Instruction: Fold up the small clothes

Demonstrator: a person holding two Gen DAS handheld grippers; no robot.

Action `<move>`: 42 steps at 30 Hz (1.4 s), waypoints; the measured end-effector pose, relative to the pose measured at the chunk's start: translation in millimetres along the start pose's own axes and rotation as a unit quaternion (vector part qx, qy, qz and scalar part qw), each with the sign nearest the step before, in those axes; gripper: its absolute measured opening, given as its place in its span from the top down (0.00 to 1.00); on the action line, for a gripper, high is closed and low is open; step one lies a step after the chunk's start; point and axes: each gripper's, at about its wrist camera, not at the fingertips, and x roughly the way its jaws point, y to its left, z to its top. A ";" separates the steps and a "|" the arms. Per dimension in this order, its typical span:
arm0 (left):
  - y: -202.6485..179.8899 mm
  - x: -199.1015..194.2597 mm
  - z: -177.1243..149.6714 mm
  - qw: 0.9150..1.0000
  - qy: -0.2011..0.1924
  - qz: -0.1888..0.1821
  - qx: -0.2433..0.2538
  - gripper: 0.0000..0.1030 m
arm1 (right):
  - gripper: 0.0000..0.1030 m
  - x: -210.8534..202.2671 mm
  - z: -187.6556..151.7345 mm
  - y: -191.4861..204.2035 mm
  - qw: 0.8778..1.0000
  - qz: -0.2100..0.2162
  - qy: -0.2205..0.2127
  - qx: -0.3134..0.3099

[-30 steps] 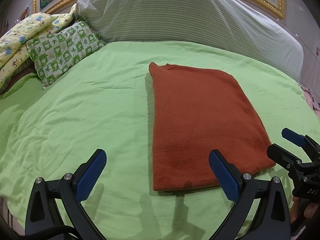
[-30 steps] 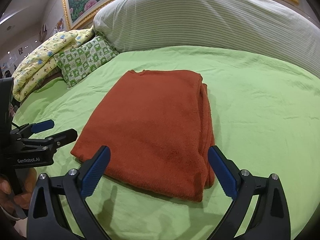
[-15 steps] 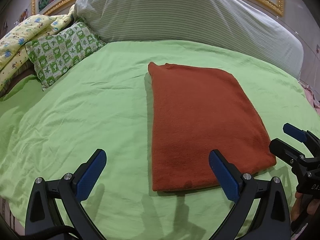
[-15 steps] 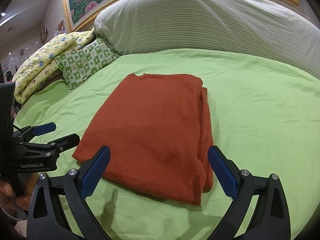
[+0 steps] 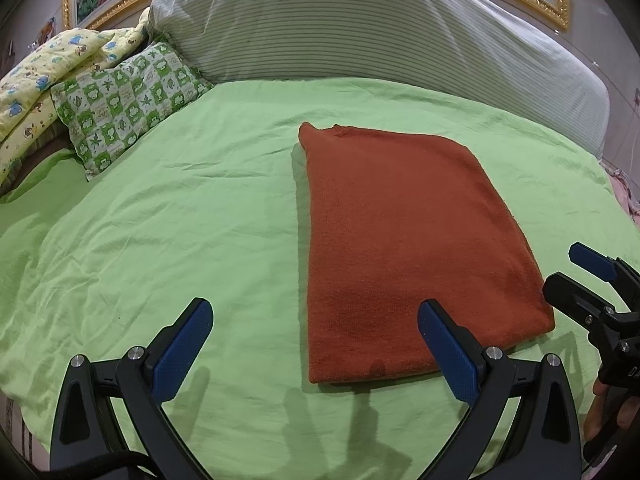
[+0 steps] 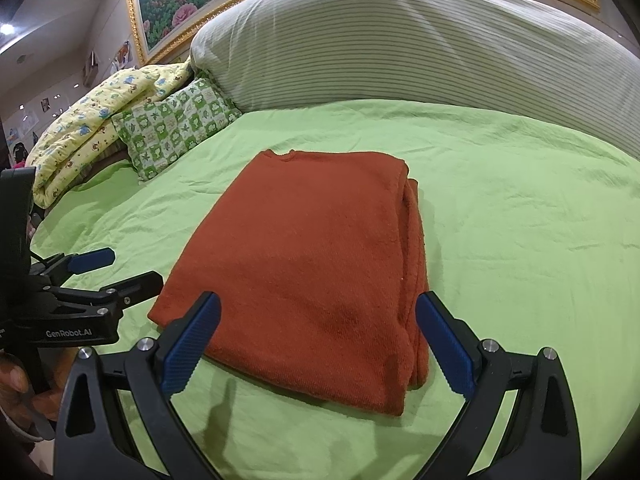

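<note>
Green bed [image 5: 200, 220] — folded rust-red garment [image 5: 404, 240] flat; left claw [image 5: 316, 344], right claw [image 6: 318, 338] — both spread wide, empty.

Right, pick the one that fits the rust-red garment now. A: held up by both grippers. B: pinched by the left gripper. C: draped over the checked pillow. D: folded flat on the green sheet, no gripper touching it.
D: the rust-red garment lies folded on the green sheet, both grippers open and clear.

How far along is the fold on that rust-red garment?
Done: the rust-red garment lies as a flat rectangle on the green sheet, stacked layers showing along its right edge. In hand: nothing; the left tool and right tool both hover open near its front edge. Left: possibly one more fold.
</note>
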 end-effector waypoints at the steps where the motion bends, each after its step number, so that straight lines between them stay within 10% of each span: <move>1: 0.2 0.2 0.1 1.000 0.001 0.000 -0.001 0.01 | 0.05 -0.1 0.1 0.3 1.000 0.000 0.000 0.000; 42: -5.3 -4.0 2.2 1.000 -0.002 -0.008 0.004 0.01 | 0.05 -1.4 2.2 1.5 1.000 0.004 0.001 0.004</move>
